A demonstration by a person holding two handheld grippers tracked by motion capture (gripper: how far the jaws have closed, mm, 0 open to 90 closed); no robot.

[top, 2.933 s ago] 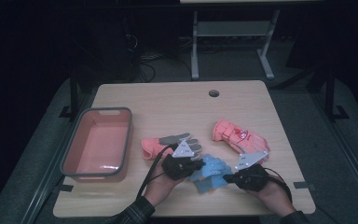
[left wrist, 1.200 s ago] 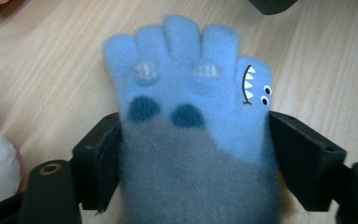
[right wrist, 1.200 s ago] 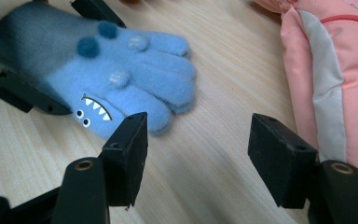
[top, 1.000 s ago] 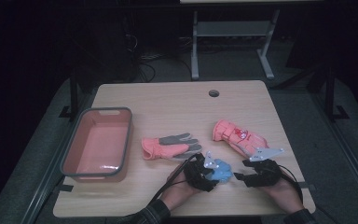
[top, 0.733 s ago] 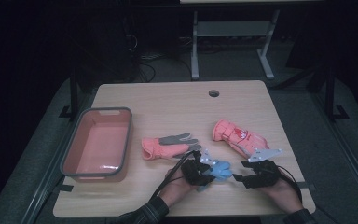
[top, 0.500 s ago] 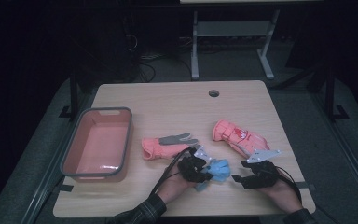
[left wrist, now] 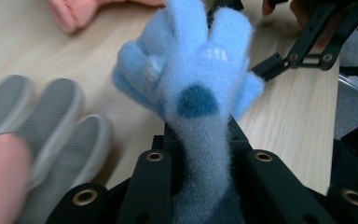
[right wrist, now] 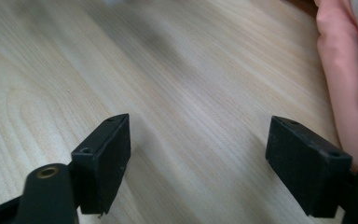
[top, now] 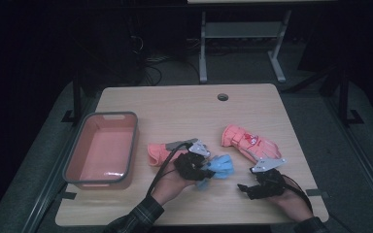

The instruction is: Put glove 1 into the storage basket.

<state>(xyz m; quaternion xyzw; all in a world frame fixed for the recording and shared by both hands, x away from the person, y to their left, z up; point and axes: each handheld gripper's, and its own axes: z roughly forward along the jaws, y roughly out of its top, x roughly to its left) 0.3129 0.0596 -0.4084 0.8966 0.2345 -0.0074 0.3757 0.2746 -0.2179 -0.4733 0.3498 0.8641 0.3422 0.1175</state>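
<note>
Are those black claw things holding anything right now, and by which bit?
The left gripper pinches the blue fuzzy glove at its cuff end, fingers outward. The right gripper is open, holding nothing.

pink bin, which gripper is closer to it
Left. The left gripper, shut on the blue glove, sits just right of the pink bin. The right gripper, open over bare table, is farther right, near the table's right edge.
</note>
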